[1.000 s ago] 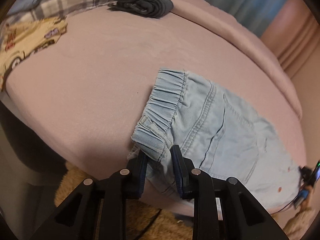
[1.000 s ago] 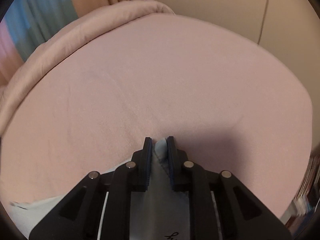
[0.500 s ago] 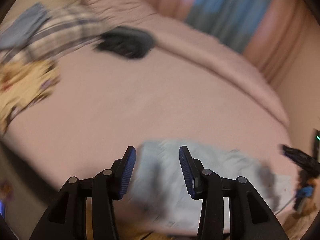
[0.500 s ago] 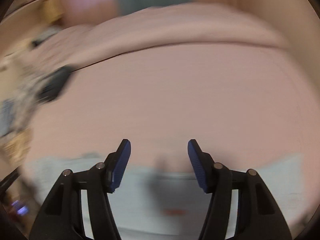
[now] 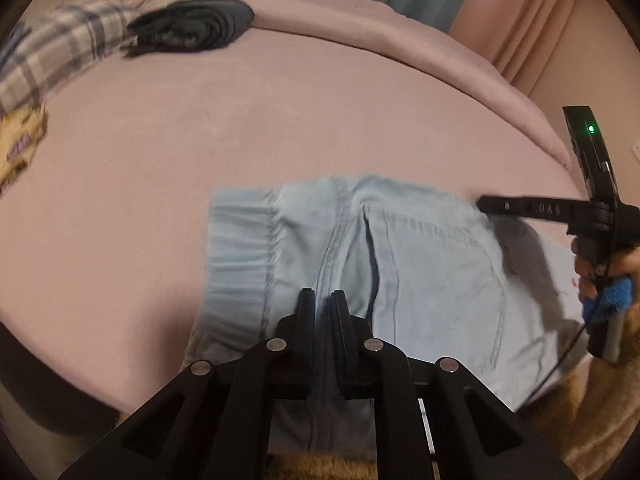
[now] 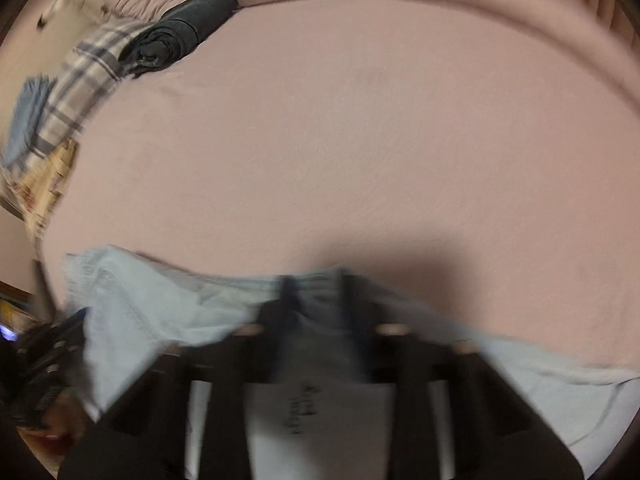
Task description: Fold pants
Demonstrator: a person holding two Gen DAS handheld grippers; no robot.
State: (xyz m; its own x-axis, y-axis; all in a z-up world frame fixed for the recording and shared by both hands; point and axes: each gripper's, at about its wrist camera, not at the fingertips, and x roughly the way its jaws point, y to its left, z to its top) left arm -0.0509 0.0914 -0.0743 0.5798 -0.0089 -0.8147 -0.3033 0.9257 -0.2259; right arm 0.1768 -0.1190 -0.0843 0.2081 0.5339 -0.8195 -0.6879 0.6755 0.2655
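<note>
From the left wrist, the light blue pants (image 5: pixel 400 264) lie folded at the near edge of the pink bed (image 5: pixel 248 128). The left claw (image 5: pixel 323 300) is closing over their middle seam, fabric between its jaws. The right claw (image 5: pixel 486 203) reaches in from the right. The blurred right wrist view shows the right claw (image 6: pixel 316 284) closing on the pants' far edge (image 6: pixel 160 300), plus a plaid garment (image 6: pixel 84 92) beside dark folded clothes (image 6: pixel 188 28).
</note>
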